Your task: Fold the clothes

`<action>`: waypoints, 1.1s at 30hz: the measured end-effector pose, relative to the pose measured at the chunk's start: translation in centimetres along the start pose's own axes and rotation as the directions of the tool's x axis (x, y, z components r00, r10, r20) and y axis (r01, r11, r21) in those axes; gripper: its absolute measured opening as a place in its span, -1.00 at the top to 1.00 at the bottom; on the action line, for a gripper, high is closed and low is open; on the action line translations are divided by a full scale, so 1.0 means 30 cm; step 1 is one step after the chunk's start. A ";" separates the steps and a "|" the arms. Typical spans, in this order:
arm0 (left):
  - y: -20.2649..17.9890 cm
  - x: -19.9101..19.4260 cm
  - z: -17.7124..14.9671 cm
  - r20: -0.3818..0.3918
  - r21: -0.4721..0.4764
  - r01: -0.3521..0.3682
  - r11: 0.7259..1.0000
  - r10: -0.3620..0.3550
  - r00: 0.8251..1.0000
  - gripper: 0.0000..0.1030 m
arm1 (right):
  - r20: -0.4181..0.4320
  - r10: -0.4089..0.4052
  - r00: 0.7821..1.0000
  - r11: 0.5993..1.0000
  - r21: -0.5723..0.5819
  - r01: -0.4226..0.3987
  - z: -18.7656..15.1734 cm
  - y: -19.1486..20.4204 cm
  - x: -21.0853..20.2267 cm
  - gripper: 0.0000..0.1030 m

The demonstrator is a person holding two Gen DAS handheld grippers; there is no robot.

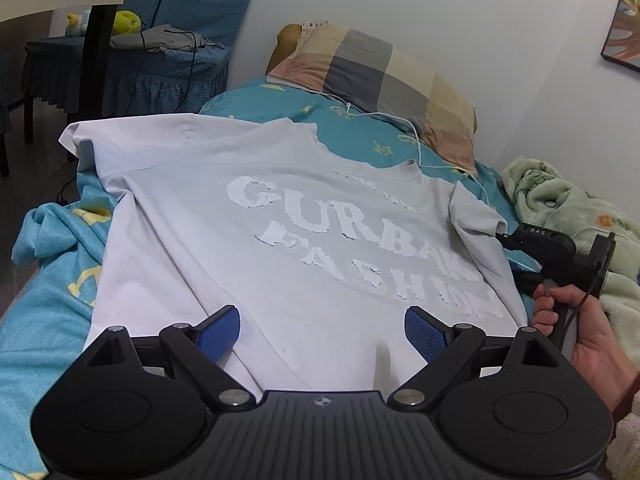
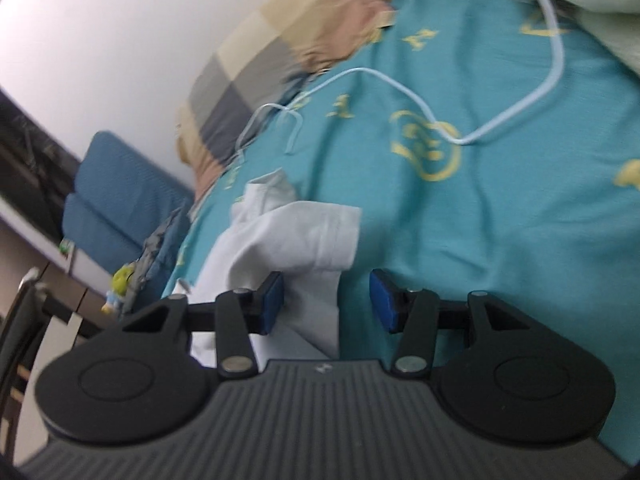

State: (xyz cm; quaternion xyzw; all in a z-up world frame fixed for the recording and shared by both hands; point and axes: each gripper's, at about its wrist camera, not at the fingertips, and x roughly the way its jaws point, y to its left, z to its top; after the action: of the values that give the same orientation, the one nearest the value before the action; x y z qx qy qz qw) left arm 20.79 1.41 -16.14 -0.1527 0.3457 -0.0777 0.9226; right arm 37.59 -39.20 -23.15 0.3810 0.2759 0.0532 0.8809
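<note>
A pale grey T-shirt (image 1: 280, 220) with white raised lettering lies spread flat on the teal bed sheet (image 1: 360, 120), collar toward the pillow. My left gripper (image 1: 322, 332) hovers wide open over the shirt's near hem, with nothing between its blue pads. At the shirt's right side, a hand (image 1: 580, 340) holds my right gripper (image 1: 505, 237), whose tips are at the rumpled right sleeve (image 1: 476, 216). In the right wrist view that gripper (image 2: 327, 300) stands partly open. The sleeve (image 2: 304, 236) lies between the fingers against the left pad, and the right pad is apart from the cloth.
A checked pillow (image 1: 380, 76) leans at the head of the bed by the white wall. A white cable (image 2: 400, 92) loops over the sheet beyond the sleeve. A green fleece blanket (image 1: 560, 208) is bunched on the right. A blue-covered chair (image 1: 140, 68) stands left of the bed.
</note>
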 end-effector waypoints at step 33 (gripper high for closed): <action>-0.022 0.001 -0.006 0.001 0.017 0.034 0.999 -0.034 0.999 -0.77 | 0.007 0.050 0.999 0.999 0.022 -0.050 0.090 0.015 0.059 0.88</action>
State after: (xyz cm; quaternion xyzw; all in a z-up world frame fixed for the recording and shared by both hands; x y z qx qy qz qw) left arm 20.66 0.74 -16.07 -0.1507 0.3419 -0.0963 0.9226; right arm 40.55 -40.10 -22.12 0.3978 0.2640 0.0707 0.8758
